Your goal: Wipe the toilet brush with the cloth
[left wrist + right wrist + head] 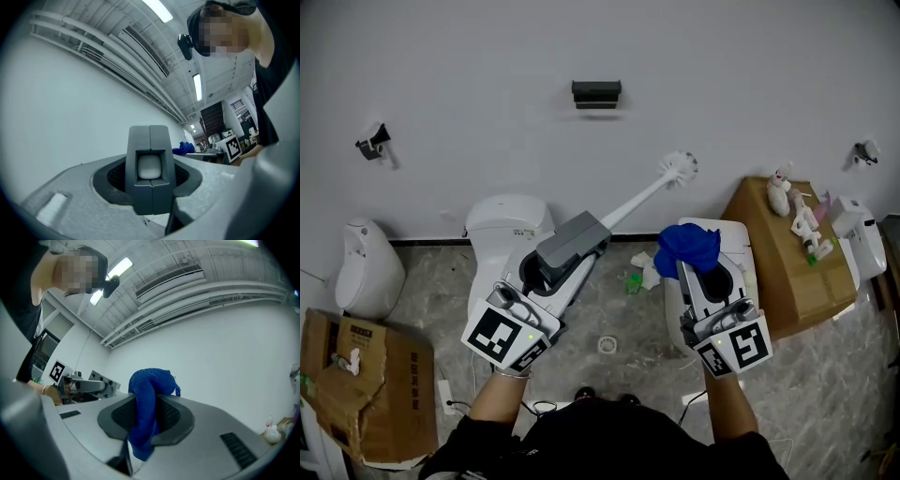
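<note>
The toilet brush has a grey handle block [572, 246], a white shaft and a white bristle head [680, 167] that points up and right toward the wall. My left gripper [546, 272] is shut on the grey handle. In the left gripper view the handle [150, 168] shows end-on between the jaws of the left gripper [150, 183]. My right gripper [698, 274] is shut on a bunched blue cloth [686, 247]. The cloth sits just right of the shaft and apart from it. In the right gripper view the cloth [147, 399] hangs out of the right gripper [145, 427].
A white toilet [508, 220] stands below the left gripper. A cardboard box [764, 248] with small toys is at the right, beside a white dispenser [858, 234]. At the left are a white bin [366, 267] and torn cardboard [356, 375]. A dark fixture [596, 92] is on the wall.
</note>
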A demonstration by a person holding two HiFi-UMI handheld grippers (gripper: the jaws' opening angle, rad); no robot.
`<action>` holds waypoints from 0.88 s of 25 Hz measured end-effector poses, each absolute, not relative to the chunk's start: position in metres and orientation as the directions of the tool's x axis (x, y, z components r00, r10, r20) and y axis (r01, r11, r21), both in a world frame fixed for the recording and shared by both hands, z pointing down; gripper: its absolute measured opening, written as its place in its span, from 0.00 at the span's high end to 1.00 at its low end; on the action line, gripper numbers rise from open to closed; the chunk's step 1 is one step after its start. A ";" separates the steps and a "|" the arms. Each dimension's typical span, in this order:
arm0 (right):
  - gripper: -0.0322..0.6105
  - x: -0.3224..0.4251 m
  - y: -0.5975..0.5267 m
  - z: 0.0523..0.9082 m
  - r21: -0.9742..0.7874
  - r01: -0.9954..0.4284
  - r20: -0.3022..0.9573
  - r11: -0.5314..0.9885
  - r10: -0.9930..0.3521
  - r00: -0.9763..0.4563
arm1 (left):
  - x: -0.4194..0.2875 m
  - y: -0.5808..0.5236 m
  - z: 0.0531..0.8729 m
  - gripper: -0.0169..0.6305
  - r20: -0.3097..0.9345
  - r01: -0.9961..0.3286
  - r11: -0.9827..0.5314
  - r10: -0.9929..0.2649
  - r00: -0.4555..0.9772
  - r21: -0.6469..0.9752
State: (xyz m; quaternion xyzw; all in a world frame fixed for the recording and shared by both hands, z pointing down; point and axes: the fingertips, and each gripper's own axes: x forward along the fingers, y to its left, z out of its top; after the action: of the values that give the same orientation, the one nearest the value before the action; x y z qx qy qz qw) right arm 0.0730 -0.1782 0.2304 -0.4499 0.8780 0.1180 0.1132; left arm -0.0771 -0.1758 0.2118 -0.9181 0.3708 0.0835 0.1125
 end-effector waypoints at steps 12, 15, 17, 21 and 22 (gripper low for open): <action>0.82 0.070 -0.176 0.242 0.106 -0.816 -0.271 0.569 -0.773 -0.574 | -0.076 -0.190 0.229 0.70 -0.202 -0.703 -0.696 -0.674 0.710 -0.147; 0.82 0.069 -0.173 0.246 0.106 -0.815 -0.266 0.570 -0.773 -0.576 | -0.073 -0.190 0.235 0.70 -0.195 -0.697 -0.705 -0.671 0.716 -0.133; 0.82 0.068 -0.172 0.248 0.109 -0.816 -0.261 0.568 -0.776 -0.575 | -0.072 -0.191 0.238 0.70 -0.189 -0.694 -0.709 -0.669 0.719 -0.127; 0.82 0.067 -0.171 0.252 0.110 -0.817 -0.249 0.566 -0.780 -0.574 | -0.072 -0.192 0.243 0.70 -0.183 -0.690 -0.716 -0.668 0.721 -0.104; 0.82 0.068 -0.171 0.253 0.108 -0.818 -0.247 0.566 -0.781 -0.573 | -0.071 -0.192 0.245 0.70 -0.182 -0.692 -0.714 -0.670 0.720 -0.105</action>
State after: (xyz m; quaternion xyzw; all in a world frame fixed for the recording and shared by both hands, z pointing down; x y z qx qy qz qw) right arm 0.0679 -0.1708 0.2526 -0.4539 0.8806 0.1057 0.0860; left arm -0.0713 -0.1918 0.2445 -0.9235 0.3687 0.0653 0.0828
